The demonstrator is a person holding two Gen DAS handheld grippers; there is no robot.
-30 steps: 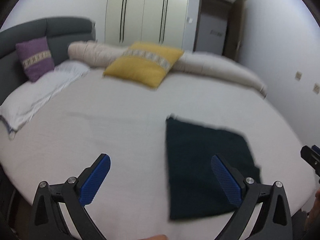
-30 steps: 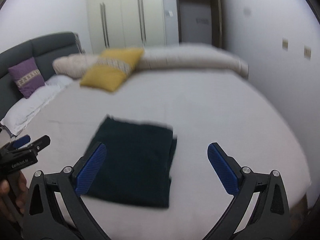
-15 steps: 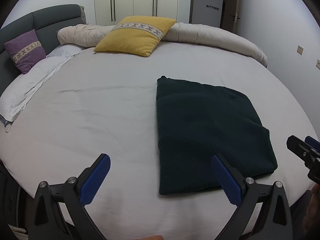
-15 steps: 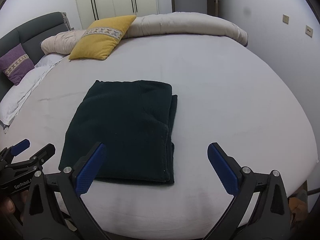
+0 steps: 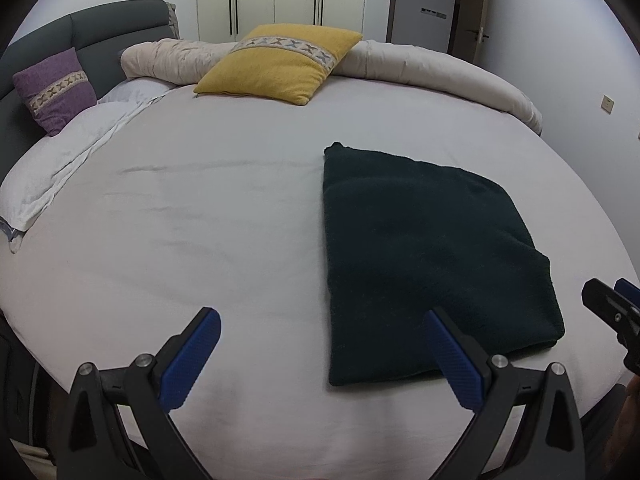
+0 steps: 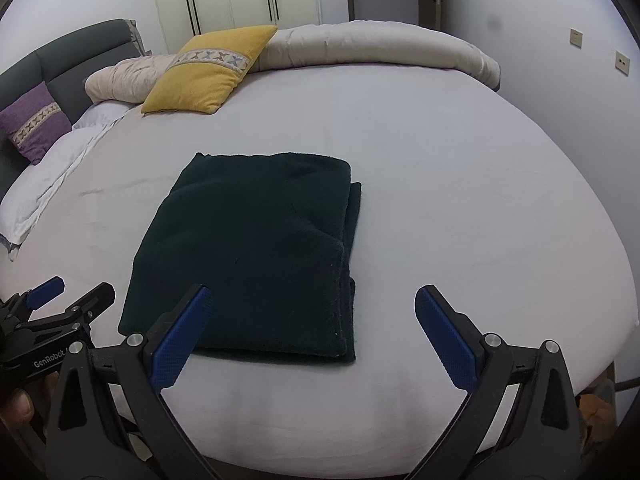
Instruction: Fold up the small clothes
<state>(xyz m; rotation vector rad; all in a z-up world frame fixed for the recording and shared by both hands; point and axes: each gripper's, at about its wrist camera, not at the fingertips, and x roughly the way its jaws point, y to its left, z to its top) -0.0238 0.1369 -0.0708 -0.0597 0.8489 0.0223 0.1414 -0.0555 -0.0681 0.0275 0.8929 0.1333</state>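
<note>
Dark folded garment (image 6: 256,248) flat on bed (image 5: 180,220), near front edge, right of centre in left wrist view, left of centre in right wrist view; layered edges stacked along its right side, near edge just short of bed rim. Wide bare sheet left of garment and to its right, more bare sheet behind it up to yellow pillow (image 5: 280,62) and rolled duvet (image 5: 440,68) at far side. Purple pillow (image 5: 54,88) against grey headboard (image 5: 80,36) far left, white pillow (image 5: 56,168) on the bed below it. Wall close along right side of bed, wardrobe doors and door behind.

Left gripper (image 5: 320,352) low over front bed edge, pointing across bed, fingers (image 5: 192,356) spread wide, nothing between them, right finger overlapping garment's near-left corner in view, contact not clear. Right gripper (image 6: 312,332) same pose over front edge, fingers (image 6: 448,336) spread wide and empty, left finger over garment's near edge in view, right finger over bare sheet. Part of a hand at lower left of right wrist view
</note>
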